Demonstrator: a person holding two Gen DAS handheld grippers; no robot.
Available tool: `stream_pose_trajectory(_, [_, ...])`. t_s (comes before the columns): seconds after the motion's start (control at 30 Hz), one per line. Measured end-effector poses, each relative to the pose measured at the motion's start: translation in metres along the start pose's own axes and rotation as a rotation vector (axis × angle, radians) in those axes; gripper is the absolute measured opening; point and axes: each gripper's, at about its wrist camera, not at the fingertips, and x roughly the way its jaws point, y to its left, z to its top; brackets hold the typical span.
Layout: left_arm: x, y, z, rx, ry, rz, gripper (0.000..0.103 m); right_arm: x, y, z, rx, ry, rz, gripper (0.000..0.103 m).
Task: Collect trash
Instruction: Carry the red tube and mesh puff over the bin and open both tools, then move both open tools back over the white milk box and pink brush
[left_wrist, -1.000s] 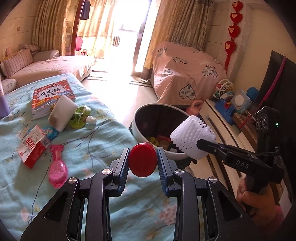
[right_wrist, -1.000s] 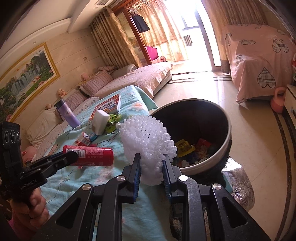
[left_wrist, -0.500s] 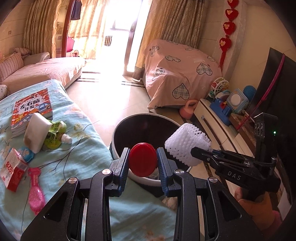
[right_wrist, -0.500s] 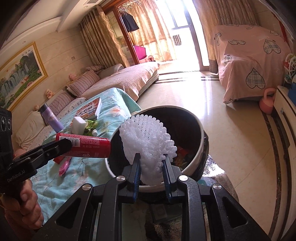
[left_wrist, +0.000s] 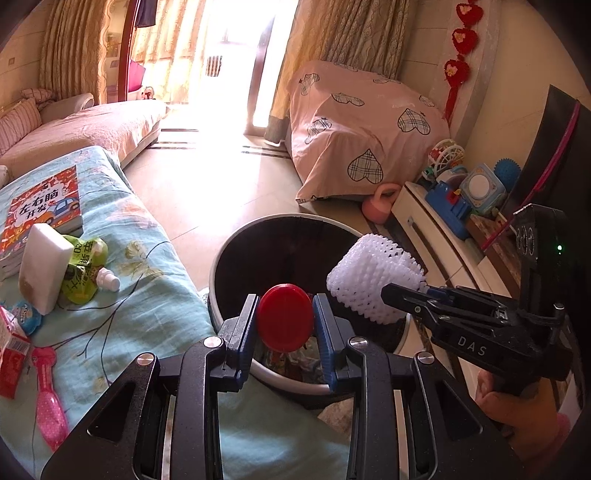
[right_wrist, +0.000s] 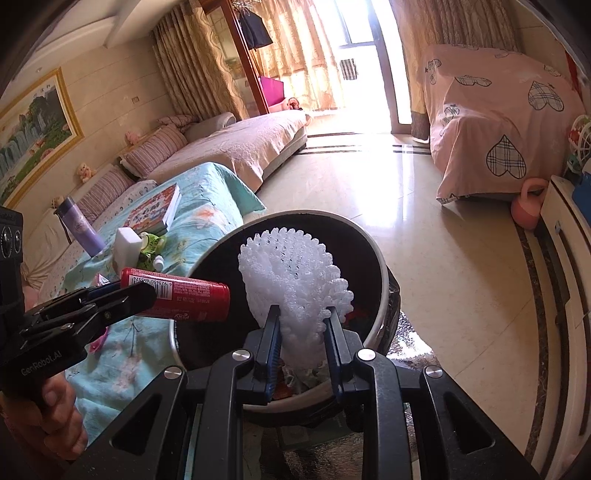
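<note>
Progress: left gripper (left_wrist: 284, 319) clamps red can (right_wrist: 177, 294), right gripper (right_wrist: 302, 332) clamps foam fruit net (right_wrist: 295, 273) | both above trash bin (right_wrist: 384, 295), some trash below | juice pouch (left_wrist: 83, 271) left behind on bed.

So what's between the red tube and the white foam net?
Nothing: in the right wrist view, only the trash bin's dark inside shows between the red tube and white foam net.

A red cylindrical can (right_wrist: 181, 298) lies level above the near rim of the round black trash bin (right_wrist: 380, 266); a white foam net sleeve (right_wrist: 295, 280) stands upright over its mouth.
</note>
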Motion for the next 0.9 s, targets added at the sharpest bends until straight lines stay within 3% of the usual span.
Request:
stream_pose_trajectory(0.1, [0.005,0.000,0.001,-0.003,0.014,-0.015,0.028,0.007,0.000,0.002,-0.010,0.015,-0.009,0.028])
stream_pose_trajectory(0.23, [0.006,0.006,0.001,-0.021,0.027,-0.035,0.031,0.009,-0.001,0.003,-0.013,0.011,-0.016,0.048])
stream_pose_trajectory(0.33, [0.001,0.009,-0.003,-0.033,0.015,-0.020,0.050,0.007,-0.003,0.002,0.001,0.002,-0.010,0.057])
stream_pose_trajectory(0.43, [-0.004,0.015,-0.009,-0.055,0.020,-0.018,0.051,0.005,-0.003,-0.001,0.011,-0.004,-0.004,0.069])
stream_pose_trajectory(0.73, [-0.041,0.051,-0.048,-0.122,0.015,0.039,0.060,-0.011,0.014,-0.011,0.048,-0.065,0.053,0.088])
stream_pose_trajectory(0.9, [-0.066,0.082,-0.074,-0.183,0.014,0.089,0.061,-0.014,0.040,-0.024,0.055,-0.057,0.110,0.092])
